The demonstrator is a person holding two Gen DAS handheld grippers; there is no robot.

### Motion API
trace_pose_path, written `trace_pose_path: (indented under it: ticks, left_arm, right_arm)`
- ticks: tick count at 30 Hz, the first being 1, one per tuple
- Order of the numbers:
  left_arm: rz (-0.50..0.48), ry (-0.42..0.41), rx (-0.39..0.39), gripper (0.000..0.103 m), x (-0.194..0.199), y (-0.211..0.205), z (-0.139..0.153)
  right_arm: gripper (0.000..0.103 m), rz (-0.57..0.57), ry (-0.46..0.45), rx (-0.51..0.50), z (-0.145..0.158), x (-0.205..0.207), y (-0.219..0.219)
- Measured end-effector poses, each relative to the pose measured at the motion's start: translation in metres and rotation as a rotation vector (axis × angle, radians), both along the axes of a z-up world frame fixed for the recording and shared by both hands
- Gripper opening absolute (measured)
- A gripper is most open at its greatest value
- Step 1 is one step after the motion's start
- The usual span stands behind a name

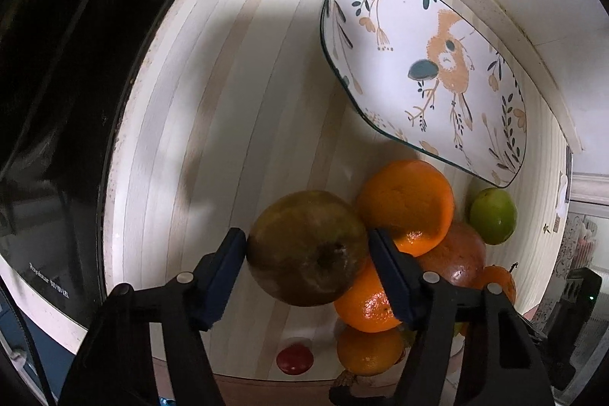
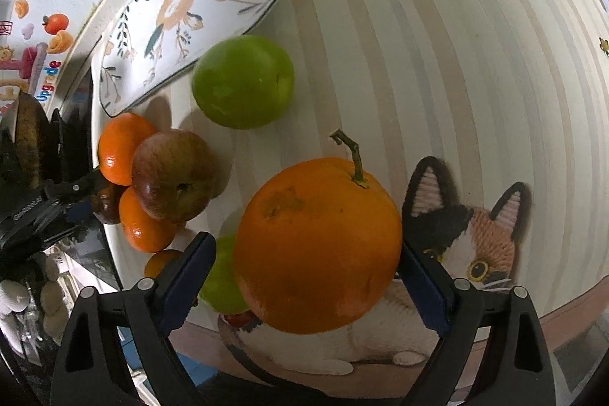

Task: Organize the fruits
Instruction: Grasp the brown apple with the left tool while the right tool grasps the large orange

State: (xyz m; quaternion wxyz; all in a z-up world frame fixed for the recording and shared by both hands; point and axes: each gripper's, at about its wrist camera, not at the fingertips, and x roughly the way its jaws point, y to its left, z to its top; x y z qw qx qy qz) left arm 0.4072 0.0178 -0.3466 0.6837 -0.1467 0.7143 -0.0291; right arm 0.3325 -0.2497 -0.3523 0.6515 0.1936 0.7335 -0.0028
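My left gripper [image 1: 306, 253] is shut on a brownish-green apple [image 1: 306, 248] and holds it above the striped mat. My right gripper [image 2: 308, 261] is shut on a large orange with a stem [image 2: 318, 255], above the mat. An empty oblong plate with a bird pattern [image 1: 422, 71] lies at the far side; it also shows in the right wrist view [image 2: 198, 6]. Loose fruit lies in a cluster: oranges [image 1: 407, 202], a reddish apple [image 2: 173, 175] and a green fruit [image 2: 243, 80].
A black appliance [image 1: 57, 82] stands left of the mat. A cat picture [image 2: 472, 246] is on the mat near its front edge. A small red object [image 1: 294, 358] lies near that edge. The wall with stickers [image 2: 38, 37] is behind the plate.
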Motion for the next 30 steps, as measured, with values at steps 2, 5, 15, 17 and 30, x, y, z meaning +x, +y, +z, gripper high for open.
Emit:
trace_pose_path:
  ticks: [2, 5, 15, 17, 30]
  left_arm:
    - [-0.005, 0.002, 0.027, 0.065, -0.008, 0.0, 0.003]
    - [-0.013, 0.016, 0.051, 0.065, -0.024, 0.005, 0.004]
    - [-0.037, 0.049, 0.053, 0.069, -0.043, 0.006, -0.007]
    - [-0.039, 0.051, 0.051, 0.069, -0.04, 0.015, -0.008]
    - [-0.047, 0.008, 0.052, 0.066, -0.042, 0.0, 0.025]
  right_arm:
    - [0.083, 0.006, 0.001, -0.021, -0.002, 0.001, 0.002]
    - [0.082, 0.006, 0.004, -0.012, -0.002, -0.003, 0.0]
    - [0.083, 0.054, 0.028, -0.043, 0.005, -0.018, -0.002]
    - [0.084, 0.05, 0.029, -0.046, 0.005, -0.016, -0.003]
    - [0.081, 0.003, 0.016, -0.033, 0.009, -0.014, -0.011]
